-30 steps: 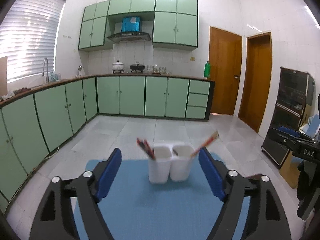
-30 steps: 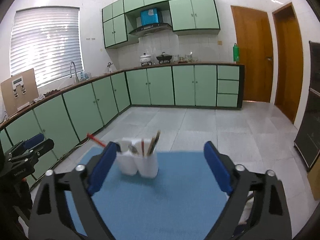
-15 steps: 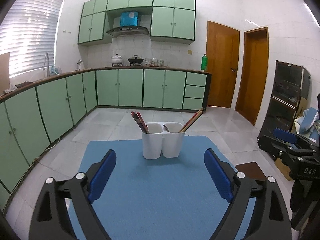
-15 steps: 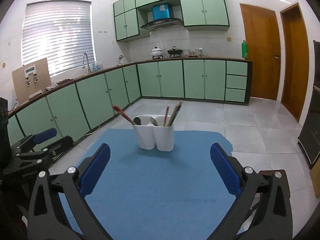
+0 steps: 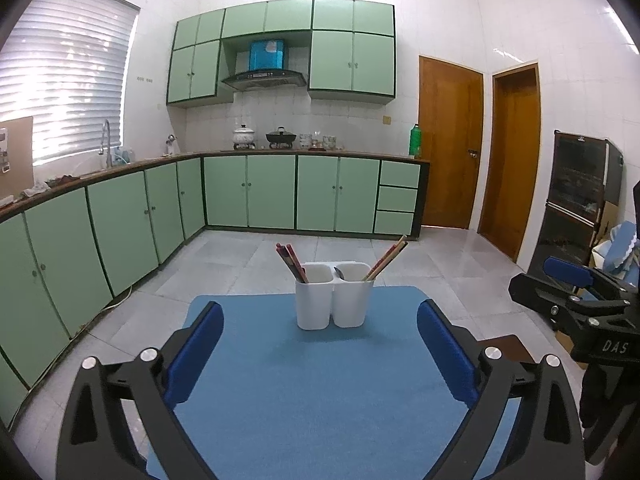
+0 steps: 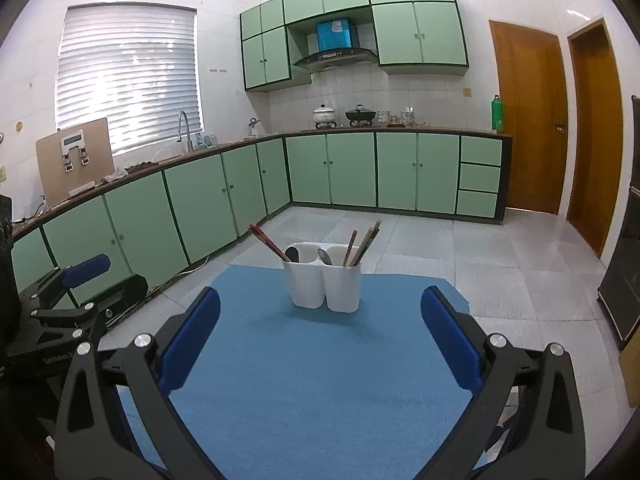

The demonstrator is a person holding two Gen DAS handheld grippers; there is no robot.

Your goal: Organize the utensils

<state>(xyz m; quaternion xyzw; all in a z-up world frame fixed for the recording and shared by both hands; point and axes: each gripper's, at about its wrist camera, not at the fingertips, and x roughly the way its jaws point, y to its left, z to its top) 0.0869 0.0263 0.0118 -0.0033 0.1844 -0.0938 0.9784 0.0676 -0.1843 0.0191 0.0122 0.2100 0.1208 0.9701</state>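
A white two-compartment utensil holder (image 5: pixel 333 301) (image 6: pixel 323 281) stands at the far end of a blue mat (image 5: pixel 312 384) (image 6: pixel 316 372). Red-brown chopsticks (image 5: pixel 291 261) lean out of its left compartment. Wooden chopsticks (image 5: pixel 387 257) and a spoon (image 6: pixel 325 256) sit in the right one. A dark spoon (image 6: pixel 292 254) shows in the left compartment. My left gripper (image 5: pixel 318 344) is open and empty, well short of the holder. My right gripper (image 6: pixel 320 338) is open and empty too. Each gripper shows at the edge of the other's view (image 5: pixel 576 300) (image 6: pixel 72 300).
The mat's table stands in a kitchen with green cabinets (image 5: pixel 248 192) along the left and back walls, a tiled floor (image 6: pixel 500 256), two wooden doors (image 5: pixel 450 148) and a dark appliance (image 5: pixel 576 200) on the right. A brown corner of the table (image 5: pixel 516 346) shows past the mat.
Both grippers have pulled back and risen from the holder, so it looks smaller and more of the mat shows. Both stay open and empty.
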